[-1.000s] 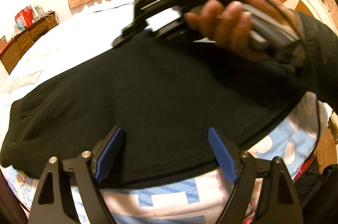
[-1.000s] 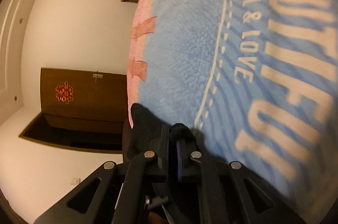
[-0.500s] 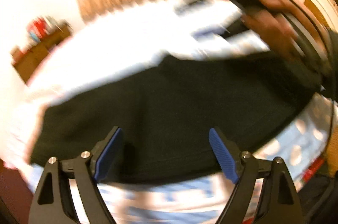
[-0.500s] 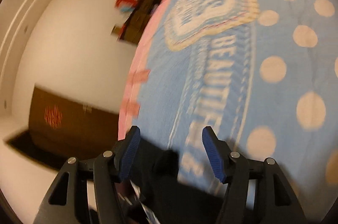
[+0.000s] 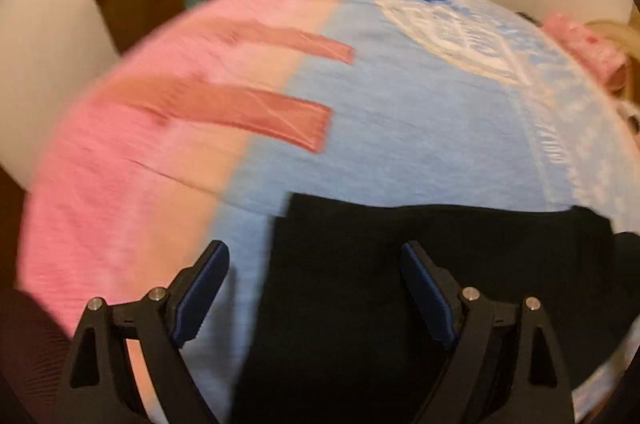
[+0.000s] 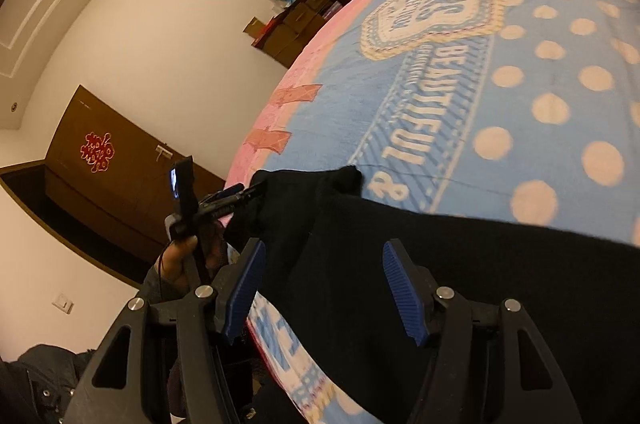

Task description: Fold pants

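Already the black pants (image 5: 420, 284) lie in a squared, doubled-over stack at the near edge of the blanket (image 5: 400, 127), so folding looks nearly finished. Both the left tongs (image 5: 316, 298) and right tongs (image 6: 324, 290) gape apart, empty, just above the cloth; a dresser (image 6: 308, 19) stands beyond.

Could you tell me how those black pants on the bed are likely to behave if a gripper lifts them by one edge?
The black pants would probably drape and sag, since they lie limp against the blue blanket with a soft bunched corner. The folded layers may slide apart, as nothing pins them. Both the left gripper and right gripper are open.
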The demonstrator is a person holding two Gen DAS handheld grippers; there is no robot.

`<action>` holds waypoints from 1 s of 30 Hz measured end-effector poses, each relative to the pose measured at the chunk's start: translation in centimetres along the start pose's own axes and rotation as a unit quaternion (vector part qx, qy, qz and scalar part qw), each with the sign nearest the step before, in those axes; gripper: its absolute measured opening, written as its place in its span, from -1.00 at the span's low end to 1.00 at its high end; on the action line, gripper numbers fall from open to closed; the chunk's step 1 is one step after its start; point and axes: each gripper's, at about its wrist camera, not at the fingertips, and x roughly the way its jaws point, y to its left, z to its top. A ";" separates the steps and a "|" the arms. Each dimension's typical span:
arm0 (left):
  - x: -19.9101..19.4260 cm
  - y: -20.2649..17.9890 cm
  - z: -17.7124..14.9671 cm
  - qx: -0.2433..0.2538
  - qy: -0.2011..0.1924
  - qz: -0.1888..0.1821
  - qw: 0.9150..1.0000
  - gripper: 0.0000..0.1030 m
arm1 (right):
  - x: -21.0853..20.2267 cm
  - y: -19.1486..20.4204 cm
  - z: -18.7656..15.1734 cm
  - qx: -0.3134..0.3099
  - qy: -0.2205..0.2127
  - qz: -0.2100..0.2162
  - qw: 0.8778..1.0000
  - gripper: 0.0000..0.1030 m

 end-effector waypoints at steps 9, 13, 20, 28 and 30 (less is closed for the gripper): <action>-1.7 1.4 -0.3 -0.046 -0.008 -0.040 0.998 -0.52 | -1.9 -1.4 -1.6 0.010 -0.022 -0.018 1.000 0.21; -1.7 3.2 -1.0 -0.064 -0.021 -0.029 0.997 -0.52 | -2.9 -1.5 -2.3 0.002 -0.036 -0.030 0.999 0.21; -3.3 2.9 -0.1 -0.053 -0.050 0.041 0.997 0.30 | -5.4 -2.1 -3.8 -0.015 -0.059 -0.079 0.995 0.21; -10.6 -5.3 -0.4 0.051 -0.167 0.099 0.980 0.44 | -21.8 -7.5 -10.0 0.052 -0.215 -0.224 0.949 0.24; -10.8 -9.3 -0.4 0.082 -0.170 0.059 0.980 0.44 | -26.6 -9.7 -11.9 0.084 -0.256 -0.288 0.919 0.31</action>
